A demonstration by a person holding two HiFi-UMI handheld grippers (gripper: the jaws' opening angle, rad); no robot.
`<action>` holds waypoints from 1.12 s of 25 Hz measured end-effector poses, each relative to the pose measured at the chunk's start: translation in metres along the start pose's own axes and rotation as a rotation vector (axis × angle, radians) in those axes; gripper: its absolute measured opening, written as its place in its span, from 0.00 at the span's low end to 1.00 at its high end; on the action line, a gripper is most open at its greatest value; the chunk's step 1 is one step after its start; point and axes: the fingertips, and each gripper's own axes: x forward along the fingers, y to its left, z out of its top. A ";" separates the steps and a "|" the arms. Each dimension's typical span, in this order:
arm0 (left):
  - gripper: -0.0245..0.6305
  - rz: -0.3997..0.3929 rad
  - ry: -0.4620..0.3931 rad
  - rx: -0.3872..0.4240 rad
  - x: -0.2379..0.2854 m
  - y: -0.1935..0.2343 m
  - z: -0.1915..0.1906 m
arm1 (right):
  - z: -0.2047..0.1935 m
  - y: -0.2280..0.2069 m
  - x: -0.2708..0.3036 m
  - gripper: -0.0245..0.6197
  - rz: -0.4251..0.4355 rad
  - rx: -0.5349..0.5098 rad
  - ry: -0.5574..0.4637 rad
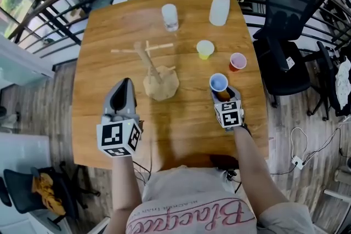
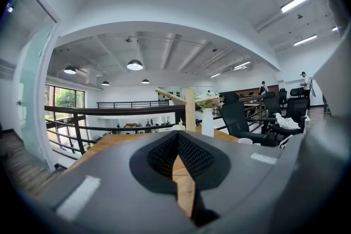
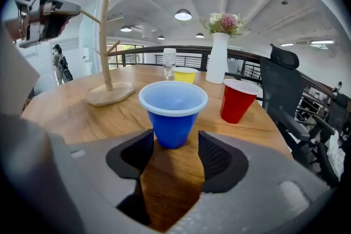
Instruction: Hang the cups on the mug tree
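My right hand-held gripper (image 3: 174,150): jaws spread, blue cup (image 3: 173,112) upright on the desk (image 1: 181,118) at their mouth, untouched. My left hand-held gripper (image 2: 176,153): pressed together. Mug tree (image 1: 156,71) stands mid-desk.

A: What does the mug tree (image 1: 155,71) look like?
B: Pale wood: a flat, rough-edged base, an upright trunk and thin branches sticking out, all bare. It stands just left of centre in the head view.
A: And the cups?
B: Three, all upright, mouths up. The blue cup (image 1: 218,83) sits right of centre, the yellow cup (image 1: 205,49) above it, the red cup (image 1: 237,61) to its upper right — each apart from the others.
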 end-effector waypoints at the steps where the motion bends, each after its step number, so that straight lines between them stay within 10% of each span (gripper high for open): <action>1: 0.07 0.000 0.003 0.001 0.001 0.000 -0.001 | 0.002 -0.001 0.002 0.43 0.006 -0.012 -0.003; 28: 0.07 -0.056 -0.054 0.000 -0.009 -0.003 0.018 | 0.066 0.017 -0.033 0.40 0.042 -0.055 -0.113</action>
